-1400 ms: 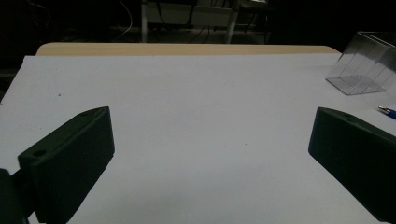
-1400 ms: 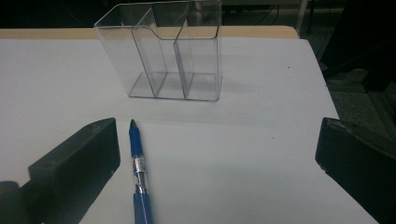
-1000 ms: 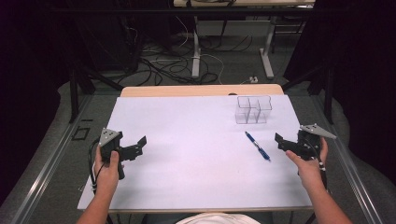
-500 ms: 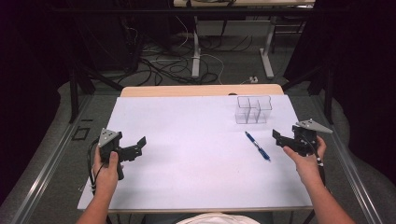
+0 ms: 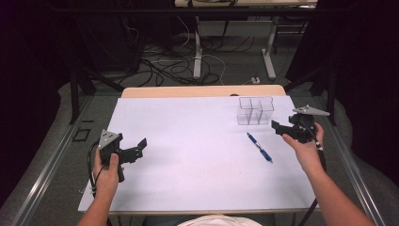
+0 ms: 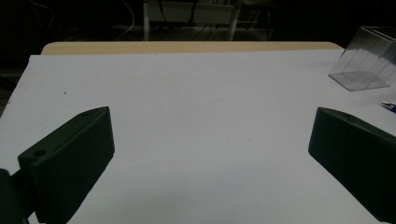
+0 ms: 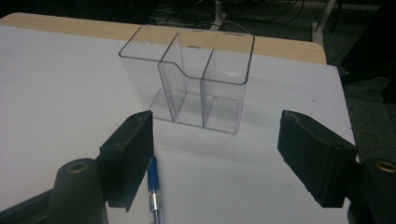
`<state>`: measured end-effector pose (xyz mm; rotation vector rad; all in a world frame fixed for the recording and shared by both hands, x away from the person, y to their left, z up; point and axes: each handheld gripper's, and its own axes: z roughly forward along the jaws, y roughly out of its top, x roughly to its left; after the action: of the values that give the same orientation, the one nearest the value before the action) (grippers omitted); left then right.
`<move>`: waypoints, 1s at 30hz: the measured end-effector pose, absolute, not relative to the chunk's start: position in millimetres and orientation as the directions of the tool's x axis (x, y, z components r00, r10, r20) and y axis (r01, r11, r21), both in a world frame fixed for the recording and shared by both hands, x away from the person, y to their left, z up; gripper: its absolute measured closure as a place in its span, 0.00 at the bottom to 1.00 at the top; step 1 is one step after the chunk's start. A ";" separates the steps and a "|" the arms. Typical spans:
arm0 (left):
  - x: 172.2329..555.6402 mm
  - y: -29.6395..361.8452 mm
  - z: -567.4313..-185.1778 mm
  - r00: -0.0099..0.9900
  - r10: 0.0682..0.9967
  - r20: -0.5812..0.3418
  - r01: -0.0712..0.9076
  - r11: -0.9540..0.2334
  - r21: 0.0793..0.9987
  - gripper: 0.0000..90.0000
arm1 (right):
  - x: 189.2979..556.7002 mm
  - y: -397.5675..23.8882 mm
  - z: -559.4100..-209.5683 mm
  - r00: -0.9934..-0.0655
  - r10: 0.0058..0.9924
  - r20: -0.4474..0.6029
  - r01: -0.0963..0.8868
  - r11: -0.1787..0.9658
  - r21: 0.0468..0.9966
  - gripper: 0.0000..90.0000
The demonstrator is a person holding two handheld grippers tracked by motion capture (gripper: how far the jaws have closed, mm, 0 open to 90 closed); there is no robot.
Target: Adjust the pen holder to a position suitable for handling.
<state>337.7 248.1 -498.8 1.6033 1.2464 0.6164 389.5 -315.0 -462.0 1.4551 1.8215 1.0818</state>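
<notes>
Lying near-left of the right gripper (image 5: 278, 127), blue pen (image 5: 259, 147) points near-to-far; jaws closing, part-open, empty; left gripper (image 5: 139, 147) wide, empty.

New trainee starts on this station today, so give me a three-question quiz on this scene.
1. True or false: the blue pen lies inside the clear organizer.
2. How many compartments does the organizer have?
3. Which gripper is nearer the pen: A) left gripper B) right gripper?

Key: 1. False, it lies on the white table beside it. 2. Three. 3. B; its jaws stand apart, nothing between them.
</notes>
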 end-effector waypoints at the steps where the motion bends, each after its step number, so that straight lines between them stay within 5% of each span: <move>1: 337.7 248.1 -498.8 0.346 0.924 -0.166 0.429 0.002 0.903 0.00 | 391.7 -314.8 -459.6 -0.250 0.967 0.056 0.514 0.083 0.854 0.30; 30: 338.5 249.8 -500.2 0.353 0.922 -0.161 0.447 -0.015 0.894 0.00 | 468.7 -308.8 -416.7 -0.234 0.971 -0.042 0.603 0.179 0.777 0.36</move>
<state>338.5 249.8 -500.2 1.6299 1.2499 0.6033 468.7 -308.8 -416.7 1.4759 1.9138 0.8756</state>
